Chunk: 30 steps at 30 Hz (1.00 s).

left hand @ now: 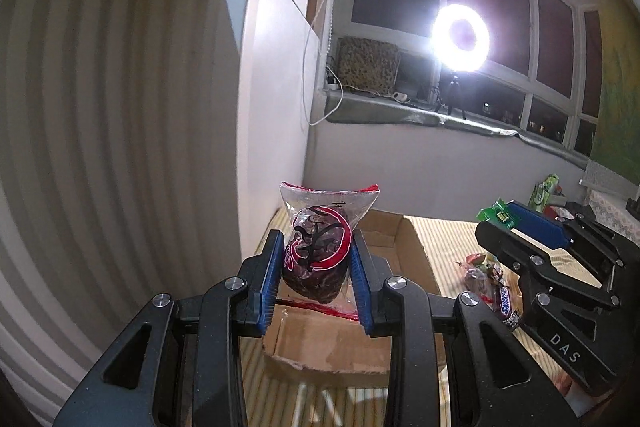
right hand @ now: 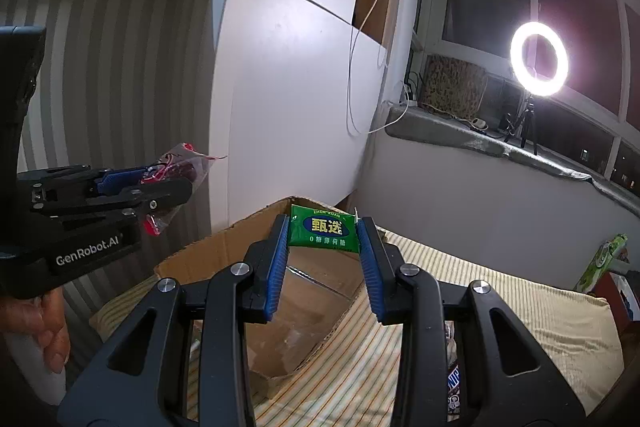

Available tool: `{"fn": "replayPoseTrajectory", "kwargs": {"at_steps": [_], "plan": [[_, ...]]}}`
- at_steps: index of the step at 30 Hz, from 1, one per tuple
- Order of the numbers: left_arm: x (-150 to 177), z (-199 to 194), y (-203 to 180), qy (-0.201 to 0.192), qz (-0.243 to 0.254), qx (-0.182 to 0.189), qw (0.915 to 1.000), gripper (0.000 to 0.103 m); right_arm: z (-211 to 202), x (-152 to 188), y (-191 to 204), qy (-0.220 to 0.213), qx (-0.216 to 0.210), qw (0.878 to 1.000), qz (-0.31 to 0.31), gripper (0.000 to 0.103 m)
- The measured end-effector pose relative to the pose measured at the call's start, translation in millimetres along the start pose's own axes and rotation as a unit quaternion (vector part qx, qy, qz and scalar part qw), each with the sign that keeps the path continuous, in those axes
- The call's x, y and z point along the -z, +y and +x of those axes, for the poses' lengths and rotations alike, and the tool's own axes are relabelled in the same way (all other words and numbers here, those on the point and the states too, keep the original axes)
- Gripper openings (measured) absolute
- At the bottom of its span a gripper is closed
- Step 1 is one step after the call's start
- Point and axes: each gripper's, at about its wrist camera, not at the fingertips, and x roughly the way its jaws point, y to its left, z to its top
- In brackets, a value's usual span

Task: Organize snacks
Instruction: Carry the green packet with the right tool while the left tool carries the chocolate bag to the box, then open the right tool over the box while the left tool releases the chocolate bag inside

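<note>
My left gripper [left hand: 317, 259] is shut on a clear bag of dark red dried fruit [left hand: 318, 259] and holds it above an open cardboard box [left hand: 340, 343]. In the right wrist view the same gripper [right hand: 176, 183] and bag [right hand: 180, 163] show at the left, beside the box [right hand: 224, 251]. My right gripper [right hand: 323, 239] is shut on a small green mint packet [right hand: 323, 231] over the box's far end; it shows at the right of the left wrist view [left hand: 504, 223] with the green packet [left hand: 496, 215].
A striped yellow cloth [right hand: 500, 311] covers the surface. Loose snacks, a Snickers bar [left hand: 506, 303] among them, lie right of the box. A white wall panel [right hand: 296, 87] stands behind the box. A ring light [right hand: 538, 59] stands on the window sill. Green packages [right hand: 604, 259] sit at far right.
</note>
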Motion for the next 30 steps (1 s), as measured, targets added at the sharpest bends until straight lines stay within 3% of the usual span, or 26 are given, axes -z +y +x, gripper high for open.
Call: {"fn": "replayPoseTrajectory", "kwargs": {"at_steps": [9,10,11,12,13,14,15,17,30], "plan": [[2.8,34.8,2.4,0.032,0.004,0.004,0.9995,0.030,42.1,18.5,-0.9,0.036,-0.018,0.999,0.012,0.038],[4.5,37.4,2.4,0.038,0.004,0.004,0.9993,0.031,49.9,23.9,-0.1,0.043,-0.022,0.999,0.014,0.042],[7.4,42.8,3.6,0.046,0.004,0.003,0.9989,0.031,58.1,29.4,1.1,0.055,-0.025,0.998,0.013,0.058],[11.1,49.0,4.5,0.055,0.004,0.000,0.9985,0.035,64.1,34.0,2.2,0.066,-0.026,0.997,0.011,0.066],[14.4,53.9,5.9,0.065,0.004,-0.004,0.9979,0.041,67.1,37.4,2.2,0.070,-0.023,0.997,0.011,0.067],[16.7,54.9,7.8,0.067,0.002,-0.006,0.9977,0.057,69.1,39.9,1.4,0.073,-0.024,0.997,0.013,0.067],[18.0,54.3,10.0,0.063,-0.001,-0.019,0.9978,0.066,70.6,41.6,-0.7,0.076,-0.026,0.997,0.016,0.067],[19.9,49.7,16.5,0.052,-0.006,-0.027,0.9983,0.078,68.6,41.1,-2.3,0.072,-0.025,0.997,0.018,0.067],[8.3,20.3,35.1,0.030,-0.024,-0.049,0.9981,0.079,46.8,27.7,10.9,0.055,-0.028,0.998,0.015,0.067]]}}
